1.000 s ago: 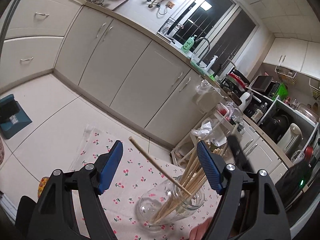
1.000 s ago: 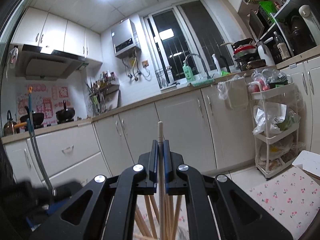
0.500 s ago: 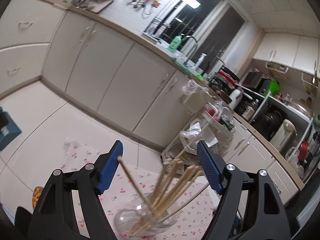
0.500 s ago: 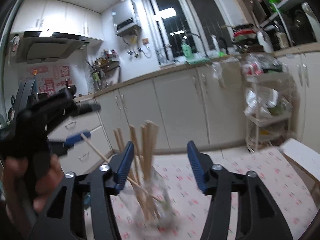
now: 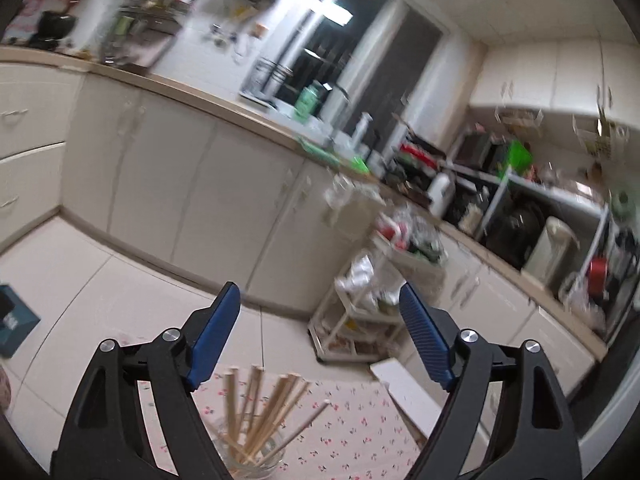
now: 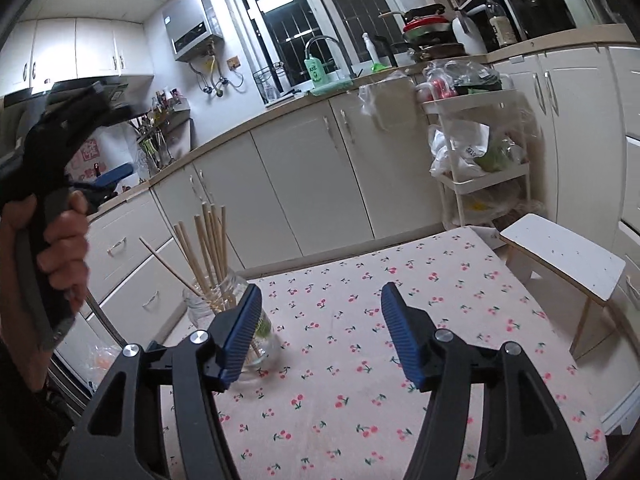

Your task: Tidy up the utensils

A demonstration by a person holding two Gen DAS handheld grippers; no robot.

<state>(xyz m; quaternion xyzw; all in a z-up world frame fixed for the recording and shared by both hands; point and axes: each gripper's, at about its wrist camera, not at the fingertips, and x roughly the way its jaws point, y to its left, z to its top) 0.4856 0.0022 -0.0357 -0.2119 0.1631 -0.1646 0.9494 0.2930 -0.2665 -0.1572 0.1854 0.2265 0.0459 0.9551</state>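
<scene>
A clear glass jar (image 6: 228, 320) stands upright at the left of the cherry-print table (image 6: 360, 360) and holds several wooden chopsticks (image 6: 208, 248) that fan out of its mouth. In the left wrist view the jar (image 5: 252, 460) and chopsticks (image 5: 264, 412) sit low between the fingers. My left gripper (image 5: 320, 332) is open and empty, held above the jar; it also shows hand-held at the left of the right wrist view (image 6: 60, 140). My right gripper (image 6: 320, 336) is open and empty, to the right of the jar above the cloth.
A white stool (image 6: 560, 260) stands beside the table's right edge. A white trolley (image 6: 480, 168) with bags stands against the cabinets (image 6: 300, 184) behind. A blue box (image 5: 12, 324) lies on the floor at the left.
My right gripper has opened, let a chopstick go into the jar, and drawn back to the right. My left gripper has lifted and tilted up away from the jar.
</scene>
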